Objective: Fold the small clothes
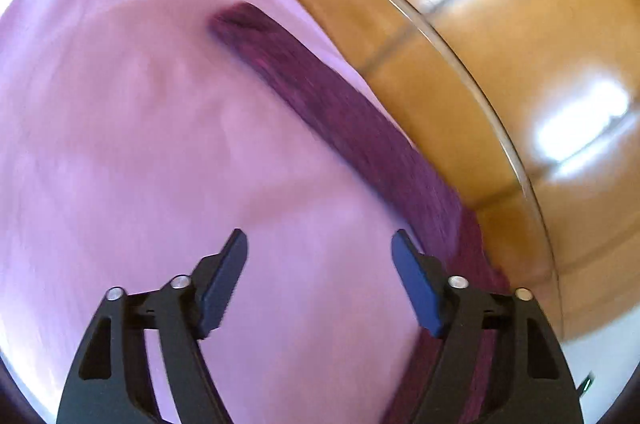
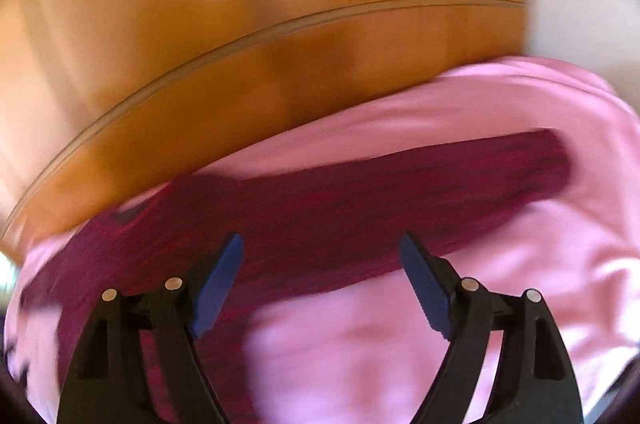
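Note:
A dark maroon garment [image 1: 340,112] lies as a long strip on a pink cloth [image 1: 140,144] that covers the glass table. In the left wrist view it runs from upper middle to lower right. My left gripper [image 1: 320,244] is open and empty above the pink cloth, with the maroon strip by its right finger [image 1: 416,284]. In the right wrist view the maroon garment [image 2: 360,200] lies across the middle on the pink cloth [image 2: 500,284]. My right gripper [image 2: 322,248] is open and empty just above its near edge. Both views are motion-blurred.
The round glass table edge [image 1: 460,56] curves to the right of the cloth, with orange-brown floor tiles [image 1: 520,4] seen through and beyond it. The same edge [image 2: 200,64] arcs beyond the garment in the right wrist view. A pale wall [image 2: 572,4] is at the far right.

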Tool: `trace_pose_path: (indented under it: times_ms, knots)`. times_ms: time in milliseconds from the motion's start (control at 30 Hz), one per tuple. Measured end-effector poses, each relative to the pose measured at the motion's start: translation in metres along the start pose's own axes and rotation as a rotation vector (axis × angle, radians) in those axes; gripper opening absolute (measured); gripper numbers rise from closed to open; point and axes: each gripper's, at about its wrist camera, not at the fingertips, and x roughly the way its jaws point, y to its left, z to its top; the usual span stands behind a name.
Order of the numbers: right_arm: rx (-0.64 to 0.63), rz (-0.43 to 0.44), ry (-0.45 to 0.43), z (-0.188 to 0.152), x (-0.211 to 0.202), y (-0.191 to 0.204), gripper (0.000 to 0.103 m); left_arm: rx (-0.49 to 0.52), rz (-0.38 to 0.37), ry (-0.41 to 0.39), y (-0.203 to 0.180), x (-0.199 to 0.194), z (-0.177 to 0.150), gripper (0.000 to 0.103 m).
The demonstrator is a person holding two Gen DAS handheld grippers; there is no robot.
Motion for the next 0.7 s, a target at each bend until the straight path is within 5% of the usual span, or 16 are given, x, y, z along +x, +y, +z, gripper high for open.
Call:
trace_pose_path:
  times_ms: [233, 500, 533, 600, 700]
  knots:
    - [-0.290, 0.099, 0.104, -0.056, 0.050, 0.127, 0.080, -0.127, 0.041, -0.022, 0.017, 0.054, 0.074, 0.063]
    - [-0.325, 0.079, 0.126, -0.075, 0.080, 0.140, 0.088, -0.211, 0.116, -0.061, 0.023, 0.104, 0.126, 0.063]
    - [-0.318, 0.083, 0.130, -0.075, 0.080, 0.136, 0.090, -0.207, 0.113, -0.060, 0.022, 0.109, 0.130, 0.060]
    - [-0.323, 0.083, 0.131, -0.076, 0.083, 0.136, 0.093, -0.185, 0.124, -0.038, 0.021, 0.118, 0.137, 0.017]
    - [-0.342, 0.074, 0.129, -0.077, 0.088, 0.141, 0.098, -0.158, 0.145, -0.072, 0.024, 0.111, 0.140, 0.010]
